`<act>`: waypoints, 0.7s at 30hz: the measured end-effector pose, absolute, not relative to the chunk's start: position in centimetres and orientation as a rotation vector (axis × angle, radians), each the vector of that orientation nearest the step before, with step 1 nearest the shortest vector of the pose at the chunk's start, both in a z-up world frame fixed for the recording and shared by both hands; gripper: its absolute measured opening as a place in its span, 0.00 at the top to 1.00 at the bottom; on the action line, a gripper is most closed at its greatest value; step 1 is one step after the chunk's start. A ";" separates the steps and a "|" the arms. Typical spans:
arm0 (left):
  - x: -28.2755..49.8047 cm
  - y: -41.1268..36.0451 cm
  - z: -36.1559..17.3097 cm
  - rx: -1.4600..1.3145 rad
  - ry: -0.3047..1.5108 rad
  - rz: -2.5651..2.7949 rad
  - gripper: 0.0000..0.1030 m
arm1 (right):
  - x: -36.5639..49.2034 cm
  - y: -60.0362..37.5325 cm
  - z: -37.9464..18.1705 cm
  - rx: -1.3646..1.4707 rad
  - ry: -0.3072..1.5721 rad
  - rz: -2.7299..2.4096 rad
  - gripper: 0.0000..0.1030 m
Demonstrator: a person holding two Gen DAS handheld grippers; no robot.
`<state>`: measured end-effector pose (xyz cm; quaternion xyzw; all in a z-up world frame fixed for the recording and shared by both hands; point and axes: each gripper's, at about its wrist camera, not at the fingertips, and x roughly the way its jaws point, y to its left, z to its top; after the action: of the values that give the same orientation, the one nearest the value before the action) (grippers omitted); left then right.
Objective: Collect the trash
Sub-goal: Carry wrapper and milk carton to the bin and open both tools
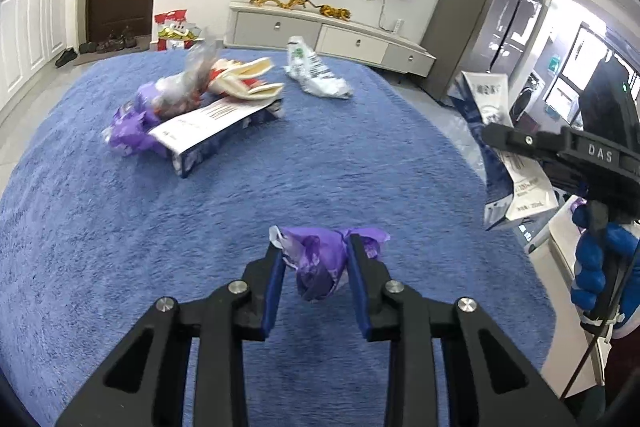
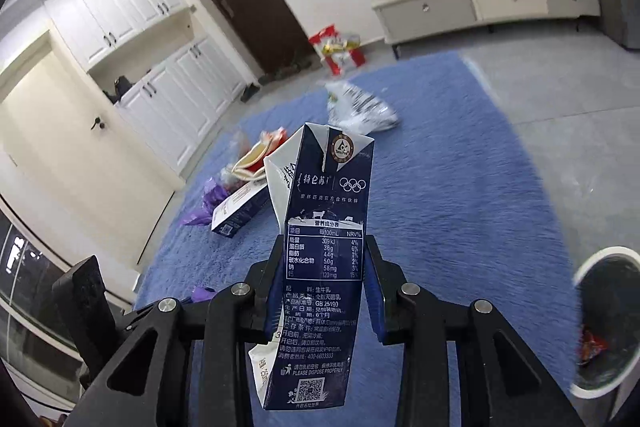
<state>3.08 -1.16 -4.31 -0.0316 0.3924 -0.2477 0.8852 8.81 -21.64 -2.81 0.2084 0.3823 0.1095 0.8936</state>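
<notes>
Crumpled purple wrapper (image 1: pixel 320 267) (shiny, creased)

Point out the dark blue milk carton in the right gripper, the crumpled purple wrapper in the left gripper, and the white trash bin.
Dark blue milk carton (image 2: pixel 324 259), right wrist view, nutrition panel.
Crumpled purple wrapper (image 1: pixel 318 263), left wrist view, middle of the wad.
White trash bin (image 2: pixel 588 267), right wrist view, upper rim.

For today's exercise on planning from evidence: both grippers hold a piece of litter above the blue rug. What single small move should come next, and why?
Probably swing the right gripper, shut on the milk carton, toward the white bin at lower right and release there. The bin sits close by and already holds rubbish. The left gripper, shut on the purple wrapper, could follow.
</notes>
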 end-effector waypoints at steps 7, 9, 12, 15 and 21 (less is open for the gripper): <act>2.1 -5.0 -1.9 -0.025 0.798 -0.574 0.73 | 3.9 -27.8 -1.8 0.462 0.716 0.107 0.66; 1.9 -6.4 -1.4 -0.004 0.796 -0.592 0.73 | 2.5 -30.0 -1.7 0.471 0.695 0.069 0.66; 1.7 -9.0 -0.8 0.034 0.796 -0.630 0.73 | 0.4 -32.6 -1.7 0.486 0.667 0.013 0.66; 1.5 -12.1 -0.3 0.073 0.800 -0.673 0.73 | -1.2 -35.0 -2.2 0.507 0.647 -0.031 0.66; 1.1 -19.4 0.4 0.162 0.813 -0.775 0.73 | -4.3 -39.5 -4.9 0.563 0.645 -0.120 0.66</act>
<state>1.08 -19.42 0.42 0.0767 0.3851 -0.3669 0.8433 -4.34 -39.55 -4.88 0.2730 0.3125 -0.0584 0.9080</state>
